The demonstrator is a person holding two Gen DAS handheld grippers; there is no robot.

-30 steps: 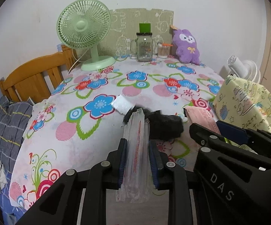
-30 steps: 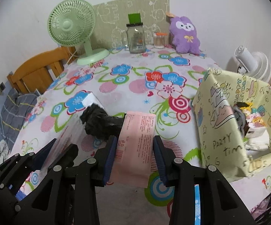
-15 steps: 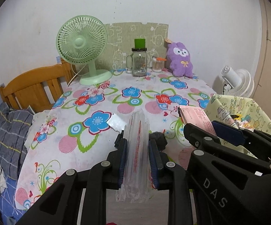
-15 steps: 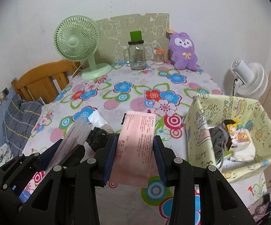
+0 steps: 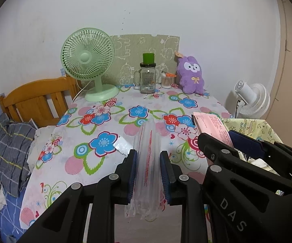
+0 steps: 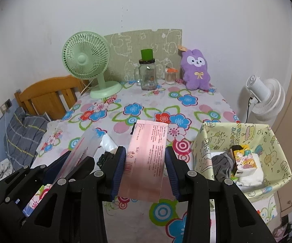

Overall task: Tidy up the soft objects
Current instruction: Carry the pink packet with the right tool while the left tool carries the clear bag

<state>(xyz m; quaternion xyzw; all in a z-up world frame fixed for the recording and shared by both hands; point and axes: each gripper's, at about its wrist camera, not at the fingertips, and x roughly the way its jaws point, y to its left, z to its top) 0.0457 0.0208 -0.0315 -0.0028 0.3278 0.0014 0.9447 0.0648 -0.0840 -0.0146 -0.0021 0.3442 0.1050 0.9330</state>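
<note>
My left gripper is shut on a clear plastic packet with red print, held above the floral table. My right gripper is shut on a pink packet, also held above the table; it shows in the left wrist view too. A black soft object lies on the table between the grippers, mostly hidden. A yellow cartoon-print box at the right holds a grey cloth and small packs. A white packet lies on the table.
At the table's back stand a green fan, a glass jar with a green lid, a small cup and a purple plush. A wooden headboard and bedding are left. A white fan stands right.
Both grippers have lifted and pulled back from the table with their packets. The black object has dropped out of the left wrist view. The box's inside now shows.
</note>
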